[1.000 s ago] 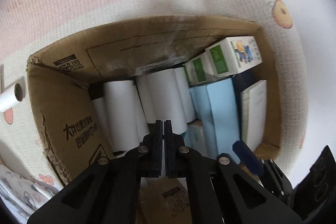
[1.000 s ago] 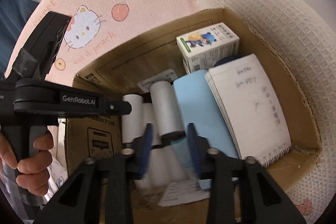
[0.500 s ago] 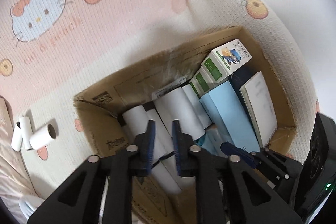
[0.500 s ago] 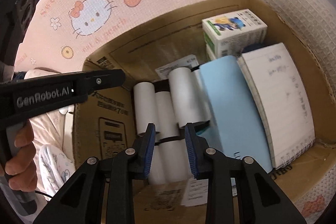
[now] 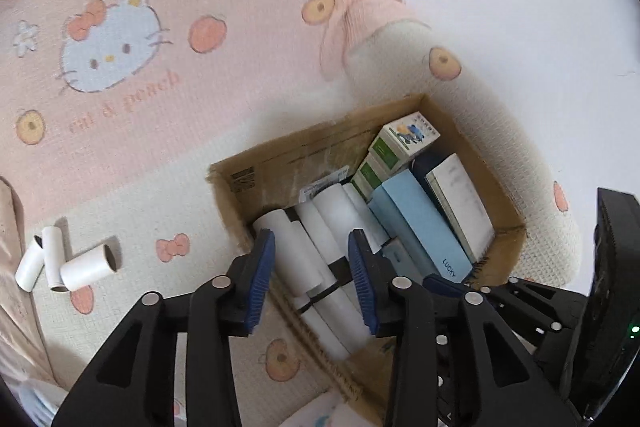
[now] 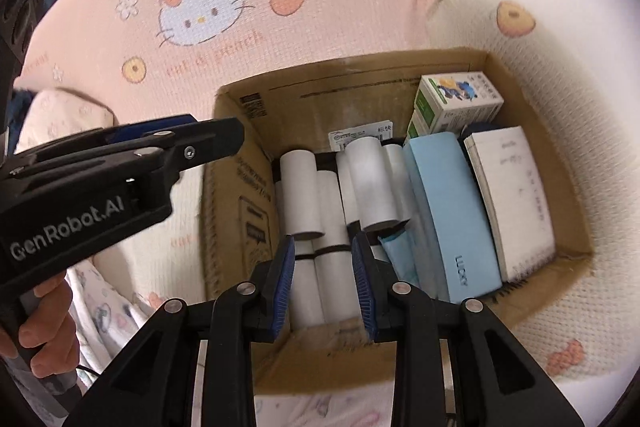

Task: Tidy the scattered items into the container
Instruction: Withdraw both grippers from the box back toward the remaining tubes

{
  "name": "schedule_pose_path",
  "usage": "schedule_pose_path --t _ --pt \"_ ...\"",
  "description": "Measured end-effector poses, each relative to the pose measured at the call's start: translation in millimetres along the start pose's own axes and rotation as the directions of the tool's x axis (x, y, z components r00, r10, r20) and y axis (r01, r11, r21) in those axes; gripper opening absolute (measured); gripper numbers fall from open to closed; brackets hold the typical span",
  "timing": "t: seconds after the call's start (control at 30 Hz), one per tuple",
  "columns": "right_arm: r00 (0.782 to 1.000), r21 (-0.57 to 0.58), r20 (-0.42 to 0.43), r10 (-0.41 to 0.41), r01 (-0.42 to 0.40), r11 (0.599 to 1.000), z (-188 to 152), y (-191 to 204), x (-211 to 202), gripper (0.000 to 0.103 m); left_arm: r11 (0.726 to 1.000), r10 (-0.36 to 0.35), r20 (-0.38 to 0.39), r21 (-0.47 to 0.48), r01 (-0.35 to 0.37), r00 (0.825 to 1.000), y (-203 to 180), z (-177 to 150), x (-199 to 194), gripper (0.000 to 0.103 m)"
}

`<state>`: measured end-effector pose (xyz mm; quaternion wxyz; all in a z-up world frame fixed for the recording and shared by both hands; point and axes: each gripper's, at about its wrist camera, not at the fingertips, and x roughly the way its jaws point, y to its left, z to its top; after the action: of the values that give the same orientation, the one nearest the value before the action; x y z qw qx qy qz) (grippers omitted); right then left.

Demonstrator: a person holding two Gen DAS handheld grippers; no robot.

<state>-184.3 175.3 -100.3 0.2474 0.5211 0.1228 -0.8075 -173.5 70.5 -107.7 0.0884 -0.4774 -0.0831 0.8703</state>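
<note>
The left gripper [image 5: 311, 281], now spread wide and empty, had lifted from the cardboard box [image 5: 280, 155]; three paper rolls [image 5: 60, 264] remained on the mat's left edge [image 5: 120, 215]; the right gripper [image 6: 323, 279] stayed parted, empty.

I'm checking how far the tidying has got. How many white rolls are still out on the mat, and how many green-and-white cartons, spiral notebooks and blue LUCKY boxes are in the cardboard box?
White rolls on the mat: 3
Green-and-white cartons: 2
Spiral notebook: 1
Blue LUCKY box: 1
Total: 7
</note>
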Motion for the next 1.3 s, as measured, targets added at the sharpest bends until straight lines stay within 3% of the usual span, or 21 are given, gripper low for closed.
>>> schedule_pose_path --t 0.3,0.43,0.53,0.63,0.8,1.07,1.2,1.3 --pt "0.988 -0.059 0.035 -0.148 0.149 0.987 -18 49 -23 0.026 0.997 0.019 0.135 0.068 -0.028 0.991 17 -43 -53 0.052" --pt "0.987 -0.071 0.041 -0.153 0.156 0.985 -30 67 -25 0.026 0.996 0.041 0.176 0.068 -0.053 0.984 28 -54 -70 0.053" --pt "0.985 -0.089 0.051 -0.163 0.167 0.982 -38 78 -28 0.026 0.999 0.019 0.195 0.030 -0.025 0.981 43 -62 -79 0.055" --pt "0.982 -0.127 0.092 -0.166 0.176 0.976 -47 96 -33 0.026 1.000 -0.008 0.185 -0.020 0.012 0.983 62 -70 -80 0.057" --pt "0.984 -0.206 0.150 -0.094 0.124 0.971 -57 132 -33 0.026 0.997 0.037 0.175 -0.076 -0.024 0.984 95 -81 -78 0.058" --pt "0.985 -0.298 0.172 -0.008 0.060 0.953 -61 177 -2 0.027 0.977 0.053 0.133 -0.212 -0.023 0.990 173 -120 -51 0.059" --pt "0.987 -0.390 0.160 -0.019 0.081 0.917 -63 204 26 0.027 0.957 0.058 0.087 -0.289 -0.031 0.994 220 -139 -21 0.060" --pt "0.989 -0.452 0.147 -0.010 0.077 0.889 -63 222 50 0.027 0.941 0.101 0.080 -0.332 -0.069 0.992 254 -141 -3 0.060"
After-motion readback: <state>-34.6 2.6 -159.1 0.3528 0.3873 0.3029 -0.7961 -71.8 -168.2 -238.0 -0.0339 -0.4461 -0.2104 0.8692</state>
